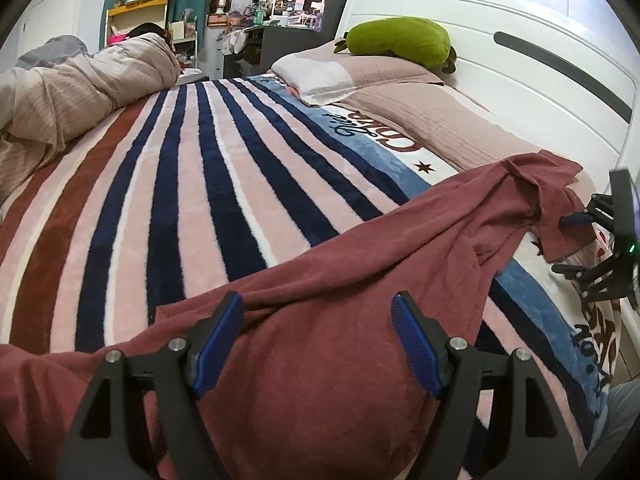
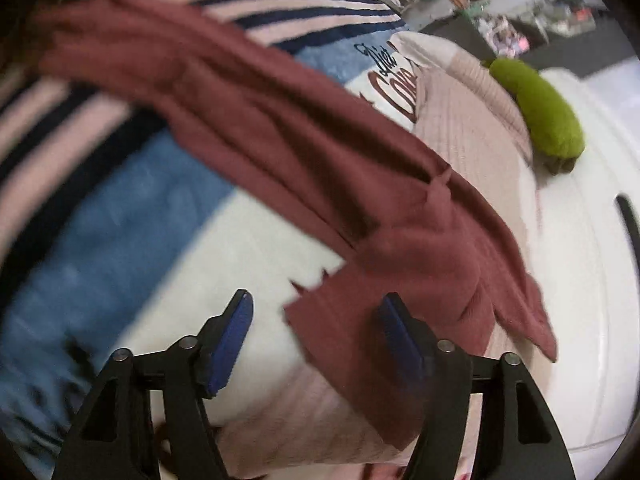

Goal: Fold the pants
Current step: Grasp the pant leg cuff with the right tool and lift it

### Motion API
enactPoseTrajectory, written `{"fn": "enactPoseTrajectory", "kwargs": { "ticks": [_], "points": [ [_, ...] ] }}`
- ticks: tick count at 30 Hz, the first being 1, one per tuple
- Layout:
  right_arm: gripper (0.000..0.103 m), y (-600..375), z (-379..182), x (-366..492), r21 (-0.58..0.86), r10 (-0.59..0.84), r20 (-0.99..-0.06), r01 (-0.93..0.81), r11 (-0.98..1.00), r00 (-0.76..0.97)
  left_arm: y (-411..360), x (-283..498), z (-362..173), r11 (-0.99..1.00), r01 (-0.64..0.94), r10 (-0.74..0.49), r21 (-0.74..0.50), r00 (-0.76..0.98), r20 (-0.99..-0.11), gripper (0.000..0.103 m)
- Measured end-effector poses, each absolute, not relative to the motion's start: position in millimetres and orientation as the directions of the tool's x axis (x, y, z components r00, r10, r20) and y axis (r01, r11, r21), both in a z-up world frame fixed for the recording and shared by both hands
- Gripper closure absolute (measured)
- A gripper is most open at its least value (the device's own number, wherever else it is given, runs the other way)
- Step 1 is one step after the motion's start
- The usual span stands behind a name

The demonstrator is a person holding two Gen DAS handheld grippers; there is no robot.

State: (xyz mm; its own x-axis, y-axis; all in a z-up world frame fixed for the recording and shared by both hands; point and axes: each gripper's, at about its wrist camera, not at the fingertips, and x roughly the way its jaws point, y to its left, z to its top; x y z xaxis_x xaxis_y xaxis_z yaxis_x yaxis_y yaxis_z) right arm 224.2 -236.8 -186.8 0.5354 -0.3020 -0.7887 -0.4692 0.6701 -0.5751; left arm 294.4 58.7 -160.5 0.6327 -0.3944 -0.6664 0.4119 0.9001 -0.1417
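Folding had barely begun: the pants [image 1: 360,248] lay stretched in a long, rumpled band across the striped blanket [image 1: 200,184] on the bed, no neat fold visible, so straightening and every fold looked left to do. Fabric was dark red, soft and creased, one end bunched near the pillow [image 1: 420,120] by the headboard [image 1: 520,80]. Left tongs [image 1: 318,344] stood wide apart over the near end, pads clear of the cloth, holding nothing. Right tongs [image 2: 316,340] also gaped, the far end's corner lying between the pads but not pinched. The right view was blurred. A green plush toy [image 1: 396,40] sat on the pillow.
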Motion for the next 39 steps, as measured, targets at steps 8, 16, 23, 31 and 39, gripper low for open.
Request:
{"fn": "enactPoseTrajectory", "kwargs": {
  "ticks": [8, 16, 23, 31, 39],
  "points": [
    [0.042, -244, -228, 202, -0.871, -0.492, -0.492, -0.419, 0.258, 0.719, 59, 297, -163, 0.903, 0.405, -0.389, -0.145, 0.626, -0.675, 0.03],
    [0.096, -256, -175, 212, -0.823, -0.427, -0.533, -0.331, 0.461, 0.73, 61, 297, -163, 0.905, 0.401, -0.388, -0.145, 0.632, -0.671, 0.03],
    [0.097, -311, -96, 252, -0.615, -0.391, -0.629, -0.123, 0.778, 0.671, 62, 298, -162, 0.908, 0.393, -0.384, -0.146, 0.636, -0.67, 0.03],
    [0.098, -401, -59, 297, -0.318, -0.309, -0.726, 0.098, 0.943, 0.614, 65, 303, -166, 0.912, 0.379, -0.376, -0.154, 0.627, -0.682, 0.03],
    [0.092, -436, -63, 320, -0.231, -0.287, -0.777, 0.17, 0.958, 0.56, 66, 308, -171, 0.914, 0.372, -0.371, -0.16, 0.612, -0.698, 0.03]
  ]
}}
